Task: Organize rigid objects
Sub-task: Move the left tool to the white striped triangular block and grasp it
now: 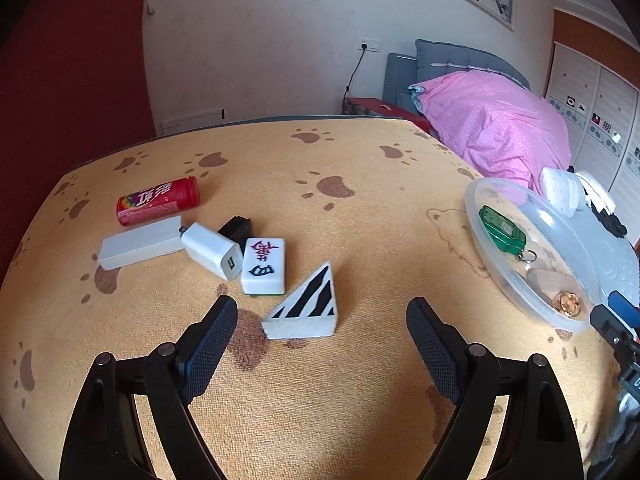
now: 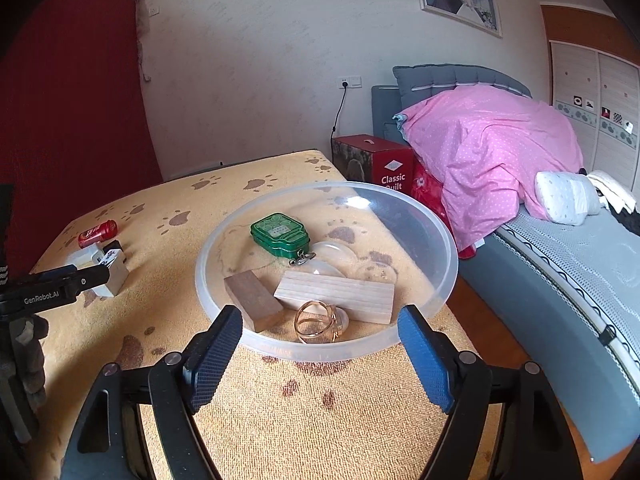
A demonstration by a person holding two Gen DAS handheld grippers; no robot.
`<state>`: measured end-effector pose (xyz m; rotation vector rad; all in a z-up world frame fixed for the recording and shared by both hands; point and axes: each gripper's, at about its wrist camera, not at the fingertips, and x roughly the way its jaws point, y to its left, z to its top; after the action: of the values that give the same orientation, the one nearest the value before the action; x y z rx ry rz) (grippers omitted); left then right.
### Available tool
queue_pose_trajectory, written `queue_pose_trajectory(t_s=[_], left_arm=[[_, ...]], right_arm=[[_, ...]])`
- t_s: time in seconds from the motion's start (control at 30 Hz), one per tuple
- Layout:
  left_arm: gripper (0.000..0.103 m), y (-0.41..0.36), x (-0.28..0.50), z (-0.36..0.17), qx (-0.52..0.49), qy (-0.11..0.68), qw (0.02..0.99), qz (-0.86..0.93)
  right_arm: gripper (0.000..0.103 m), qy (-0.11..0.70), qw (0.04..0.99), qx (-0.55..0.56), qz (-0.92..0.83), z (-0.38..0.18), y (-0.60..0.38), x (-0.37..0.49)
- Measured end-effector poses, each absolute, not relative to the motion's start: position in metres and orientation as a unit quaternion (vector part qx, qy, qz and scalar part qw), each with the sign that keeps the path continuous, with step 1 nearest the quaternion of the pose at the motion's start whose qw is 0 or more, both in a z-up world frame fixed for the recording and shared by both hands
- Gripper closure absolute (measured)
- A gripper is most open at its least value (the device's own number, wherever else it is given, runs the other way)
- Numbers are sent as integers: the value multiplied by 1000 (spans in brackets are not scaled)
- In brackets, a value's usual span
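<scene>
Spread wide and empty, the left claw point(image 1: 322, 320) hangs low over the paw-print desk point(image 1: 360, 400), and right between its pads, just past the tips, lies the zebra-striped triangular block point(image 1: 305, 308). No pad touches it yet. That looks like the pick in hand: line up on the triangle, drop, squeeze.

Just beyond the triangle sits the mahjong tile point(image 1: 264, 266), close by one corner, so the descent has to be tidy or the tile gets nudged. Behind it lie the white USB charger point(image 1: 212, 250), a long white block point(image 1: 140, 242), a small black piece point(image 1: 237, 229) and the red candy tube point(image 1: 158, 201), all still waiting on the left side of the desk.

Over on the right, the clear plastic bowl point(image 2: 440, 240) already holds a green tin keychain point(image 2: 280, 234), a dark wooden block point(image 2: 252, 298), a pale wooden block point(image 2: 336, 294) and a gold ring point(image 2: 318, 322). The right claw point(image 2: 320, 334) hovers at the bowl's near rim, jaws parted with nothing between them, the ring lying free just ahead.

My read: sorting is partway done. Next comes closing the left claw on the triangle's slanted sides, which may slip, so a grip across the flat faces seems safer, then carrying it to the bowl.
</scene>
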<state>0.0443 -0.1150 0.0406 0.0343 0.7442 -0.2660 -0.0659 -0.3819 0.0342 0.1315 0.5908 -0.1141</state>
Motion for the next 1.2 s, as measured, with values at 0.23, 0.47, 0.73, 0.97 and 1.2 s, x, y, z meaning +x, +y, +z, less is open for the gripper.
queue_pose_trajectory(t_s=[0.23, 0.47, 0.73, 0.97, 1.2], left_arm=[[16, -110, 57, 32, 18, 366, 923, -114], [34, -112, 73, 20, 23, 386, 916, -110], [60, -107, 75, 15, 8, 402, 907, -124], [61, -90, 54, 21, 11, 389, 913, -122], [60, -53, 39, 28, 1, 371, 926, -74]], right_arm=[[20, 298, 952, 68, -18, 39, -368, -66], [20, 312, 947, 69, 14, 35, -354, -65], [20, 317, 946, 65, 32, 35, -340, -64], [20, 330, 939, 68, 64, 39, -324, -53], [20, 340, 933, 42, 108, 44, -287, -29]])
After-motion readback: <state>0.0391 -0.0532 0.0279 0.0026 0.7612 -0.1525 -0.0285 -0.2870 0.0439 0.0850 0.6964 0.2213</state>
